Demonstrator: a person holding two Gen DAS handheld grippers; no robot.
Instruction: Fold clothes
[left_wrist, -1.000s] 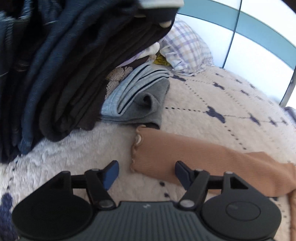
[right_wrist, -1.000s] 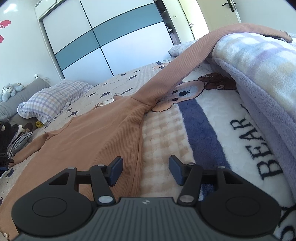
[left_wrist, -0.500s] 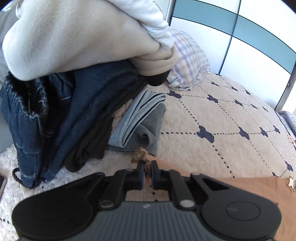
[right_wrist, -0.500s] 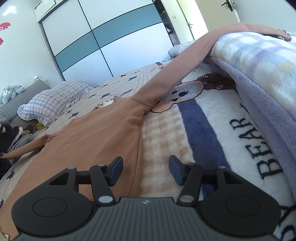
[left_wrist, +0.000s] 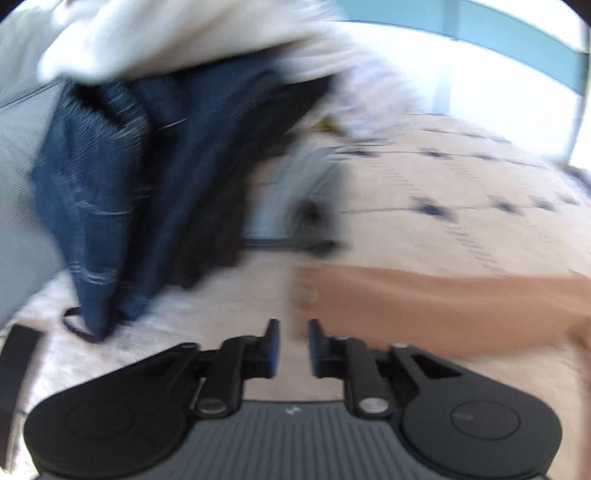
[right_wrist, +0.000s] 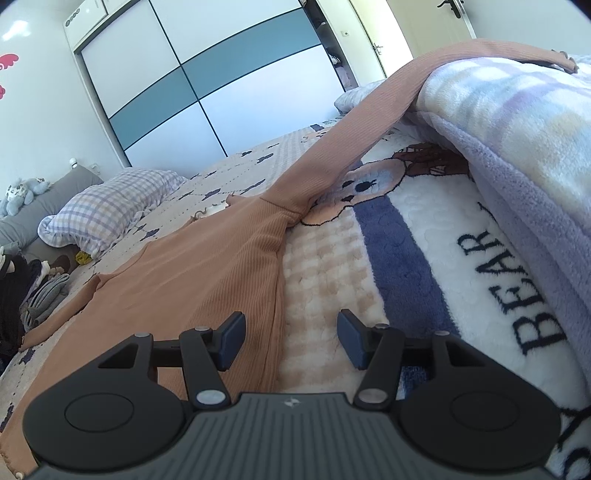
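Since half a second ago the near sleeve of the tan ribbed top has left the left gripper: then pinched at the cuff, it now lies flat on the quilted bedspread, stretched out for folding. The left jaws are opening with nothing between them. The top lies spread across the bed, its far sleeve draped over the plaid blanket. The right gripper hovers open and empty over the hem edge, probably ready to take it. The jeans pile lies beside it.
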